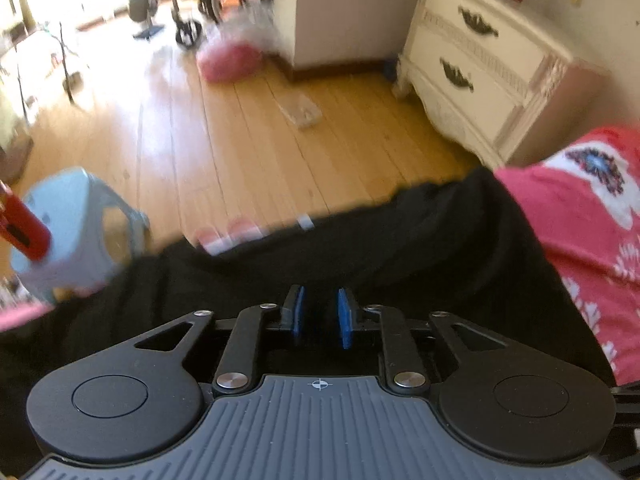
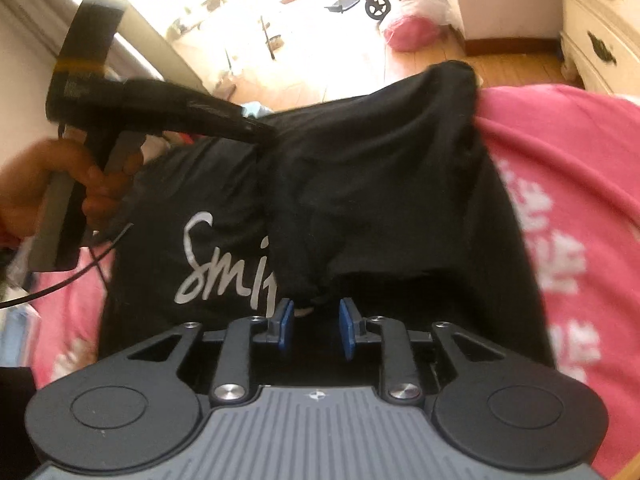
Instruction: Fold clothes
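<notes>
Black shirt on pink bedspread, stool beside.

Background items: a cream two-drawer dresser at far right, a pale blue plastic stool at near left, and a pink bag on the far wooden floor.
</notes>
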Motion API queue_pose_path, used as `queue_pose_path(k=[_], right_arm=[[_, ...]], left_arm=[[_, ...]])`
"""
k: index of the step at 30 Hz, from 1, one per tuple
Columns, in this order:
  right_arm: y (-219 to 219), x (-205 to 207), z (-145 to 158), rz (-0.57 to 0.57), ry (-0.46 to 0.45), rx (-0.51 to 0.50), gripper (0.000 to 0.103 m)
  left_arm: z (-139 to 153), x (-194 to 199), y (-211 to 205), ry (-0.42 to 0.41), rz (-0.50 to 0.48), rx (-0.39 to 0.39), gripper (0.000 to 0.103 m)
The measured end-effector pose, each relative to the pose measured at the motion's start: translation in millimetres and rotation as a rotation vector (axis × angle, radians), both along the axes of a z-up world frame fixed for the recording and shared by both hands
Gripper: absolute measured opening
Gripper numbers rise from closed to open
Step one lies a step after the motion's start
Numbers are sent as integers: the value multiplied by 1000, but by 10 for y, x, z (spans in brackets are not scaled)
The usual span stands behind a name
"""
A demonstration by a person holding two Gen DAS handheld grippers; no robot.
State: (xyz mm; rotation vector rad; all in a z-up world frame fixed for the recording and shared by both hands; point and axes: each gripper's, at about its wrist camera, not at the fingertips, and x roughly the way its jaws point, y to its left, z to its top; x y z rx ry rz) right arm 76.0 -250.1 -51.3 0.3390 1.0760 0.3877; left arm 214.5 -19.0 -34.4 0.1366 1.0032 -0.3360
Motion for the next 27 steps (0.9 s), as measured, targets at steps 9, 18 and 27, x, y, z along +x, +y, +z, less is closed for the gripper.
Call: queue_pose_path(k=[9, 18, 27], right_arm=[[-700, -434, 358, -227, -179, -133, 27], [321, -490, 58, 164, -439, -640, 26], [465, -412, -254, 217, -432, -784, 23]], left_arm=[[221, -663, -418, -164, -402, 60, 21], [-215, -1373, -880, -153, -769, 140, 23], [-389, -1450, -840, -209, -804, 204, 22]])
